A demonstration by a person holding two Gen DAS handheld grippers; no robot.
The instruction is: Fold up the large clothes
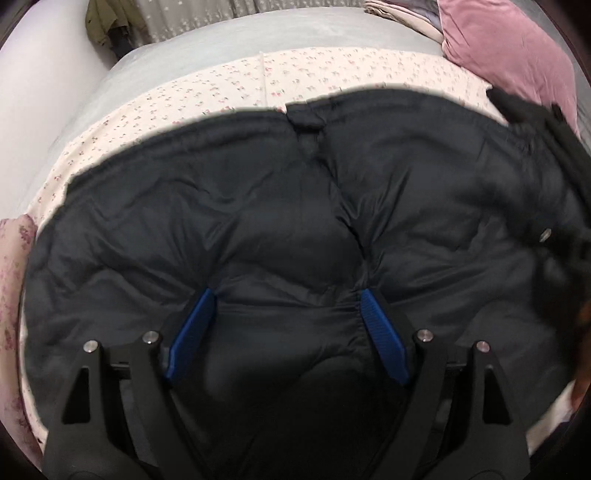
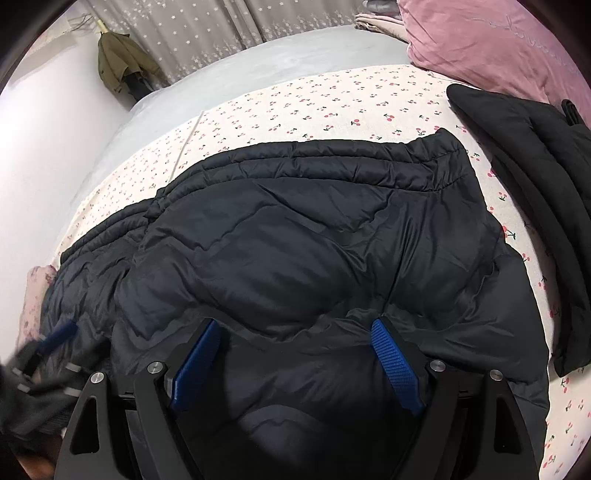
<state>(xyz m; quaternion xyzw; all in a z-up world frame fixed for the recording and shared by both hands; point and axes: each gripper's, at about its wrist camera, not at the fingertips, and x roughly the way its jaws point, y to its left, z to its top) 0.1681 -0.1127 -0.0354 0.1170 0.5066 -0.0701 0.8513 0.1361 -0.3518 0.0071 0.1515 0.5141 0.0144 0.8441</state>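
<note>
A large black puffer jacket lies spread on a bed with a cherry-print sheet. My left gripper is open, its blue pads wide apart, low over the jacket's near part with fabric bulging between the fingers. In the right wrist view the same jacket lies folded over, its quilted hem at the far edge. My right gripper is open, its fingers astride a puffy fold. The left gripper shows blurred at the lower left of the right wrist view.
A second black garment lies folded at the right. A pink pillow sits at the far right with folded beige bedding behind. A grey blanket covers the far bed. An olive coat hangs by the curtain.
</note>
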